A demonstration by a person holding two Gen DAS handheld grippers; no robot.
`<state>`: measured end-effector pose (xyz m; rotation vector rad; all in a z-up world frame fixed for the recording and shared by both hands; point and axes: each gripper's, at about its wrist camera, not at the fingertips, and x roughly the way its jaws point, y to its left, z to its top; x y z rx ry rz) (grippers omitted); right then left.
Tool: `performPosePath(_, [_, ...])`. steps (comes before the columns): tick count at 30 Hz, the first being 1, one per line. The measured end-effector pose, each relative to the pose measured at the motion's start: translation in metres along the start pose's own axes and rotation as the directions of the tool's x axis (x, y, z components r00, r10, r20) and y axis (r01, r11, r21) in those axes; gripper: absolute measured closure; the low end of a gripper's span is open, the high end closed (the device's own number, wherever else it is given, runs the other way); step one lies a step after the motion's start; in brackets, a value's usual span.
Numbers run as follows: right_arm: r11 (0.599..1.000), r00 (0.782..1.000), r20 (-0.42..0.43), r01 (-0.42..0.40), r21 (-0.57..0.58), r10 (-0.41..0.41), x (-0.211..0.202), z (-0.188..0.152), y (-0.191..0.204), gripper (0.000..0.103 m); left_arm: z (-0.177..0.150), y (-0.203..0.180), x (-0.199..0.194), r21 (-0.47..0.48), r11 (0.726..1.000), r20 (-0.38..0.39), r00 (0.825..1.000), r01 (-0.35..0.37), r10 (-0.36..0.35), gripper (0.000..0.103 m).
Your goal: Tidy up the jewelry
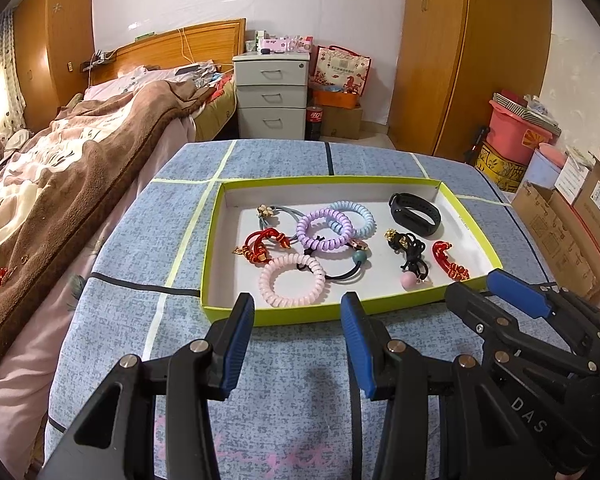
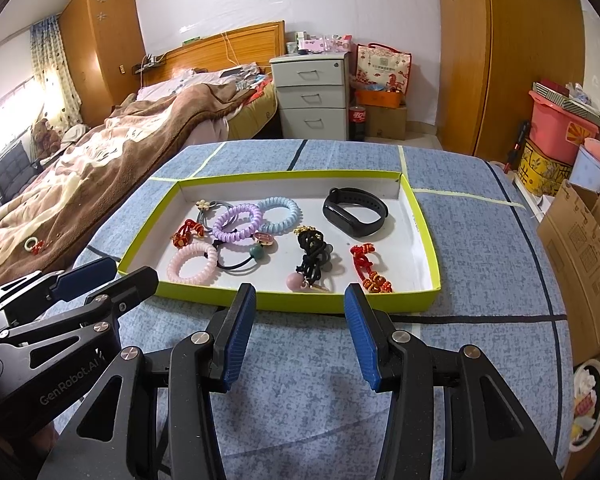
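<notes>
Left wrist view | left tongs gaped wide, empty | right tongs likewise wide, empty | tray lay mid-frame just beyond both, long axis left-right | pink coil nearest left tongs; red knot nearest right.

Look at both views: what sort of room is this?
Almost certainly a bedroom: a bed with a brown fleece blanket, a grey three-drawer bedside cabinet and a tall wooden wardrobe.
</notes>
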<state>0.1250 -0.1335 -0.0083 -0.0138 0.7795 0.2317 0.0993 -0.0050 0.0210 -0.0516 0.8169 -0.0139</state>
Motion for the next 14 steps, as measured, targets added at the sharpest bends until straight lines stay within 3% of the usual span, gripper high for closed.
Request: performPosePath(14, [1.0,1.0,-0.001,0.002,0.0,-0.002,-0.001,-0.0025,0.0018,0.056,-0.0009,0.003,0.0005,-0.007,1.0,-0.004,1.0,-0.002,0.002,0.056])
